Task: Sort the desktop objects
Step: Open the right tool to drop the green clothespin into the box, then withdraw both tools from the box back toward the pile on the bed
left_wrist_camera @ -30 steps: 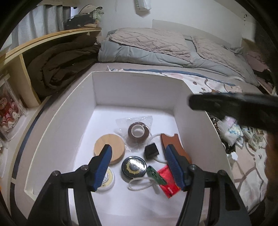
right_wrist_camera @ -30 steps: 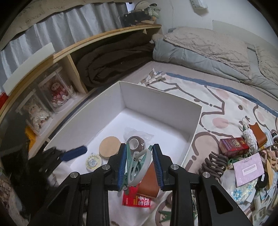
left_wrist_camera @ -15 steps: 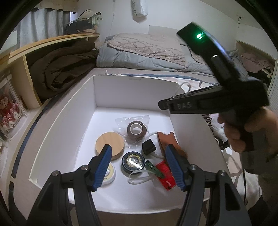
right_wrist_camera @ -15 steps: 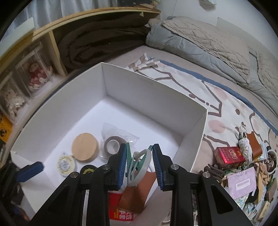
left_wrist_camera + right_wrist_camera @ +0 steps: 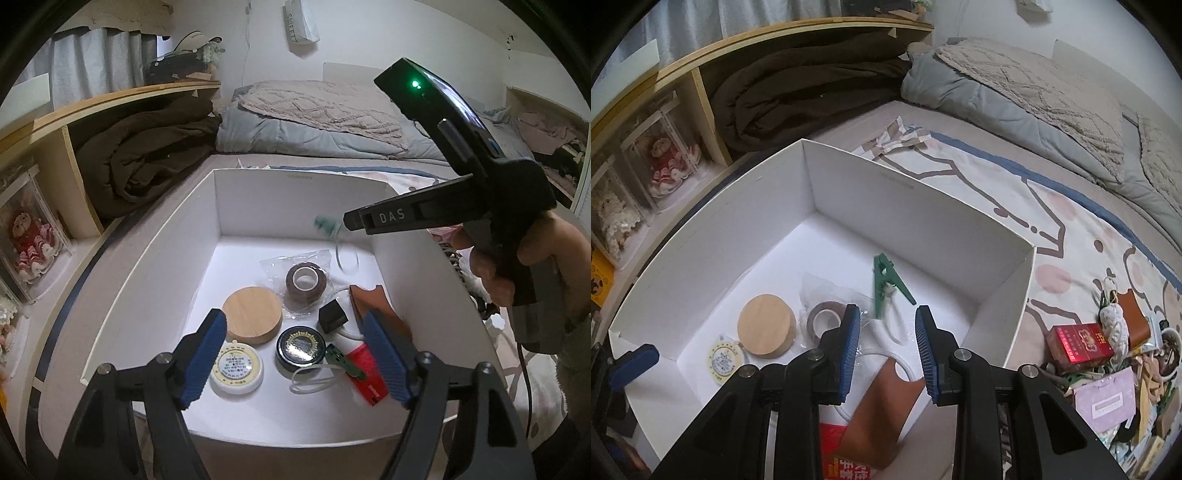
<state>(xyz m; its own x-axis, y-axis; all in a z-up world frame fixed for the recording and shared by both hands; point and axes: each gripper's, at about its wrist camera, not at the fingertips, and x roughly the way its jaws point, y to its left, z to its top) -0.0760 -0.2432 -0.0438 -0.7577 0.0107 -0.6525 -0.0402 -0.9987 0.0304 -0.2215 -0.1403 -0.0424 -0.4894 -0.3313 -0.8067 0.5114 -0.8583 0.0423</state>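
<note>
we read the right gripper (image 5: pixel 886 345) as released, jaws apart over the white box (image 5: pixel 916 206); green clip (image 5: pixel 886 286) blurred, apparently dropping inside. left gripper (image 5: pixel 299 360) spread, empty, waiting beside the wooden lid (image 5: pixel 253 319).

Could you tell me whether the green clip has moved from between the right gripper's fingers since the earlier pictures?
Yes. The green clip has left the open right gripper and dropped into the white box.

Matt white cardboard box (image 5: pixel 923 218), smooth wooden lid (image 5: pixel 252 319), glossy tin (image 5: pixel 300 350)
</note>
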